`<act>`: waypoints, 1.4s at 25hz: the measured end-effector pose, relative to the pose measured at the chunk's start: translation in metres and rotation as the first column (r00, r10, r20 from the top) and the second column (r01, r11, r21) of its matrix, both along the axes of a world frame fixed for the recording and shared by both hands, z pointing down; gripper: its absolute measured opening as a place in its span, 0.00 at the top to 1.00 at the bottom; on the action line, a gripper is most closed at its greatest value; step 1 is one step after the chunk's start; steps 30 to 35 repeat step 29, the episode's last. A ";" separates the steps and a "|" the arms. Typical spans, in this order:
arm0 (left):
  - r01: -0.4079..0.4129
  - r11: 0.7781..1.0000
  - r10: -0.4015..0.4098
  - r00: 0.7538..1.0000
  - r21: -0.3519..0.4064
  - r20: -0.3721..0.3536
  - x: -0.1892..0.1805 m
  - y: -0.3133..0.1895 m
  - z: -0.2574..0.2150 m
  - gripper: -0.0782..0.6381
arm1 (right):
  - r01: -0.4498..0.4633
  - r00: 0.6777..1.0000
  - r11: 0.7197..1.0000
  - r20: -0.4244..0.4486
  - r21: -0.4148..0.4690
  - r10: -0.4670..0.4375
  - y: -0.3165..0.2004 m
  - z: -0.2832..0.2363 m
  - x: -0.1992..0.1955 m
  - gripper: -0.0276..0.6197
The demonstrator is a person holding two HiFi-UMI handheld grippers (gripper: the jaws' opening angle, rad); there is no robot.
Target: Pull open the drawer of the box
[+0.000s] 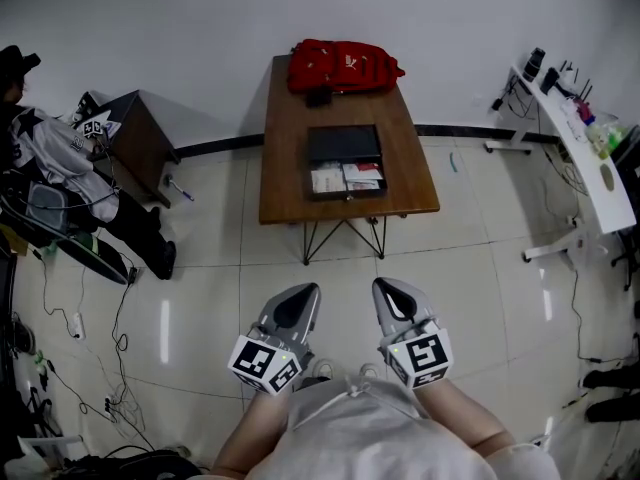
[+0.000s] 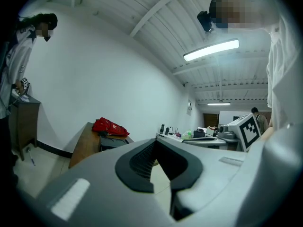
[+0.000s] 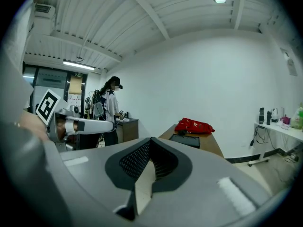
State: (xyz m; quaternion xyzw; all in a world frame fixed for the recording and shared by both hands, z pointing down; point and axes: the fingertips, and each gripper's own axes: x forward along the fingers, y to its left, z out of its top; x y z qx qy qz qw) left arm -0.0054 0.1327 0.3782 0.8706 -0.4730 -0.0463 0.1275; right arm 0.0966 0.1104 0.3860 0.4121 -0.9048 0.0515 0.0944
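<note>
A black box (image 1: 344,144) lies on a brown wooden table (image 1: 285,168) out ahead of me. Its drawer (image 1: 347,179) stands out toward the table's near edge, showing white and red papers inside. Both grippers hang close to my body, well short of the table. My left gripper (image 1: 307,294) and right gripper (image 1: 386,287) each have their jaws together with nothing between them. The left gripper view looks past the left gripper (image 2: 156,143) to the box (image 2: 111,142). Beyond the right gripper (image 3: 150,141), the right gripper view shows the box (image 3: 185,140) far off.
A red bag (image 1: 344,66) lies at the table's far end, behind the box. A dark cabinet (image 1: 140,133) and a standing person (image 3: 111,108) are at the left, with cables (image 1: 90,368) on the floor. A white desk (image 1: 590,168) runs along the right.
</note>
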 end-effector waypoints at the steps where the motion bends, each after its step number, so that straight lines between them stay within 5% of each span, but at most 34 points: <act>1: 0.003 1.000 -0.003 1.000 0.000 0.000 0.002 -0.001 0.000 0.88 | 0.003 1.000 1.000 0.003 0.002 -0.003 -0.001 0.000 0.002 0.95; 35: -0.011 1.000 0.010 0.999 0.018 0.043 0.019 0.001 -0.004 0.88 | 0.035 0.999 0.999 0.009 0.000 -0.035 0.004 0.004 0.010 0.95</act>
